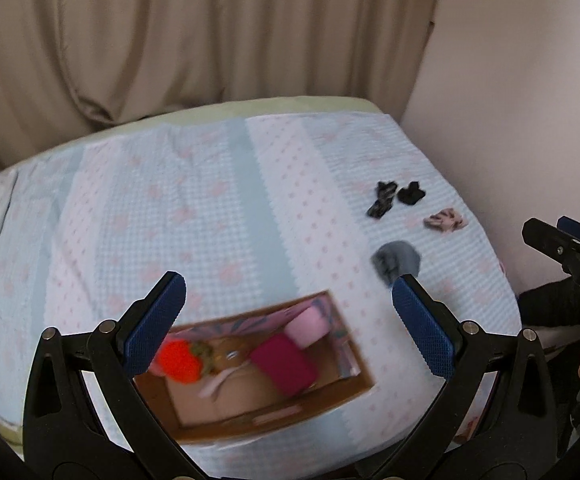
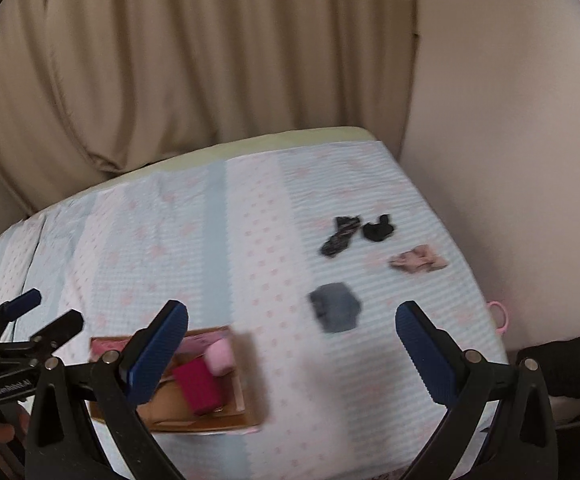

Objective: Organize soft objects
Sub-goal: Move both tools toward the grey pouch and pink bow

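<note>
Hovering with jaws spread and empty, the left gripper (image 1: 287, 326) hangs over the brown cardboard box (image 1: 364, 386), low centre. Right gripper (image 2: 292, 348) is likewise splayed below the crumpled grey sock (image 2: 336, 307)

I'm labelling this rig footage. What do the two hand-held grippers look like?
Both match: the left hand-held gripper and right hand-held gripper have black angular frames with silver rivets and textured blue finger pads. White lettering marks each body. A black sleeve shows.

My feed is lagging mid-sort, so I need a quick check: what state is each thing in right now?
left hand-held gripper: open, empty, above the box
right hand-held gripper: open, empty
cardboard box: open-topped, on the bed
magenta roll: in the box
pink roll: in the box
orange plush: in the box
grey sock: loose on the bed
patterned dark sock: loose
black sock: loose
pink sock: loose
</note>
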A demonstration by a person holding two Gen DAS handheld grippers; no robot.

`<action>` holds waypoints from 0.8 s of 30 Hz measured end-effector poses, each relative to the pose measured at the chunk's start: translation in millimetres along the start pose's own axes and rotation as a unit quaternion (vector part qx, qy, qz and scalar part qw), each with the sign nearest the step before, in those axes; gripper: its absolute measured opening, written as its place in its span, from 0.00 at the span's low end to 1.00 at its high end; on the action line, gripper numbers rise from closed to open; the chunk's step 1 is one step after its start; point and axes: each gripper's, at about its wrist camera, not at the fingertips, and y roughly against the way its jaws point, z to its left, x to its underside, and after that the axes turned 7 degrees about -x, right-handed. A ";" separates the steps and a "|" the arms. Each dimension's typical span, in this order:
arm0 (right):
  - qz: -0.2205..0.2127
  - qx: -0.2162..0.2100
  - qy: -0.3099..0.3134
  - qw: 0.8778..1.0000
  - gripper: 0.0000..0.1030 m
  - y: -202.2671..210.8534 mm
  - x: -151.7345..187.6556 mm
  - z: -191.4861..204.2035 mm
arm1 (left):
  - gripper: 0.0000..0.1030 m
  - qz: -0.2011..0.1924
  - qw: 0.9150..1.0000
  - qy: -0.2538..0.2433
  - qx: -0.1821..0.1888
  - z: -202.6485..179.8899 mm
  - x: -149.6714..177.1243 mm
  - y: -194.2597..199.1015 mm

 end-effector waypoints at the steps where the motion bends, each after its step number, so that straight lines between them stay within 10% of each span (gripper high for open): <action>1: -0.002 0.000 -0.005 1.000 1.00 -0.6 -4.7 -12.3 | 1.00 -0.001 1.000 -0.003 0.002 -12.9 -6.2 -2.6; 13: 0.005 0.003 -0.015 1.000 1.00 -38.9 -49.1 -151.3 | 1.00 0.025 1.000 0.007 -0.003 -147.6 -51.6 -65.4; 24: 0.071 -0.025 0.035 0.997 1.00 -143.4 -56.4 -254.0 | 1.00 0.098 0.993 0.058 -0.026 -232.3 -30.3 -180.3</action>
